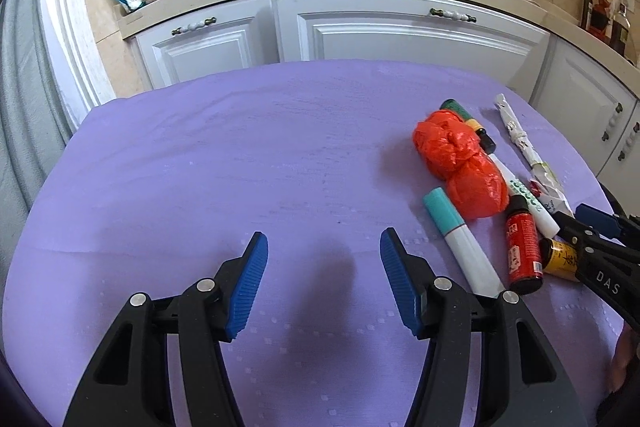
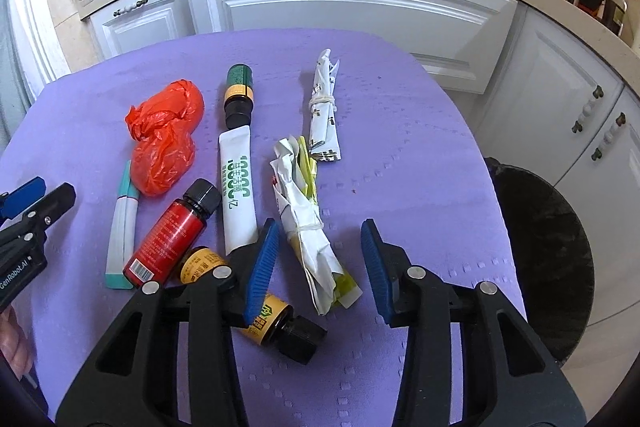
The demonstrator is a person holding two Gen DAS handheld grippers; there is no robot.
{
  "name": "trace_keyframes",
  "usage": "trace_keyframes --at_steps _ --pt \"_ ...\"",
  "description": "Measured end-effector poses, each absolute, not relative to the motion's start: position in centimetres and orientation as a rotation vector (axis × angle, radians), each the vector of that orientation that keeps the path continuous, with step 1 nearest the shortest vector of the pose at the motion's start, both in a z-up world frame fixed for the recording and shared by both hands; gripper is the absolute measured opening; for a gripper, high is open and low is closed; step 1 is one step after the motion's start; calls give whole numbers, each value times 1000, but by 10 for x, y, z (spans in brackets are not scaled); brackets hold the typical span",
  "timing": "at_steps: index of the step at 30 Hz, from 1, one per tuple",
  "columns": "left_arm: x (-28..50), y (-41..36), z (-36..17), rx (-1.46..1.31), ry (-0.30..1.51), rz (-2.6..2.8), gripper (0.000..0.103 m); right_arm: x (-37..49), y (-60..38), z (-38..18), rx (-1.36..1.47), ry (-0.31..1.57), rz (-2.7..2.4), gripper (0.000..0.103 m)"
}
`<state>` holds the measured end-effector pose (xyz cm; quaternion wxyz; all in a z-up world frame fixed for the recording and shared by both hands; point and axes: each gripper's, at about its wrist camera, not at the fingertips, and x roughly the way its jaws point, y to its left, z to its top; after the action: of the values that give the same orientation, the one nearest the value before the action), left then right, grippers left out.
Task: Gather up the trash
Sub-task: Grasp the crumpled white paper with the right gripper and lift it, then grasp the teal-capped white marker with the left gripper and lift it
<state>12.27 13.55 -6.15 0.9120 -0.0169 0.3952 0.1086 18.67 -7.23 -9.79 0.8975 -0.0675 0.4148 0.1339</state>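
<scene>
Crumpled white-and-yellow paper wrappers bound with a rubber band (image 2: 310,227) lie on the purple tablecloth (image 2: 420,155) between the right gripper's (image 2: 318,267) parted blue pads, untouched. Beside them, a yellow-labelled dark bottle (image 2: 276,323). Over bare cloth, the left gripper (image 1: 324,283) gapes empty.

- We see a crumpled orange-red plastic bag (image 2: 164,139) lying on the cloth.
- Beside it, a white tube (image 2: 239,187) with green print lies lengthwise, its flat end by a green-and-yellow bottle (image 2: 239,95).
- A red bottle (image 2: 172,231) with a black cap lies tilted.
- Two tied paper bundles (image 2: 308,227) (image 2: 326,107) lie apart.
- A teal-and-white tube (image 2: 122,227) lies leftmost.
- A yellow-labelled bottle (image 2: 276,323) lies nearest.
</scene>
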Motion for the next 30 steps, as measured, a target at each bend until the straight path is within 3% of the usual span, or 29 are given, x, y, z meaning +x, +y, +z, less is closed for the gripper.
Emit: trace_keyframes --at_steps 1,4,30 --pt "123 134 -62 -33 815 222 58 187 -72 -98 -141 860 282 23" --pt "124 133 -63 -33 817 220 58 185 -73 -98 -160 855 275 19" --pt "144 81 -78 0 896 116 62 154 -135 -89 -81 776 124 18"
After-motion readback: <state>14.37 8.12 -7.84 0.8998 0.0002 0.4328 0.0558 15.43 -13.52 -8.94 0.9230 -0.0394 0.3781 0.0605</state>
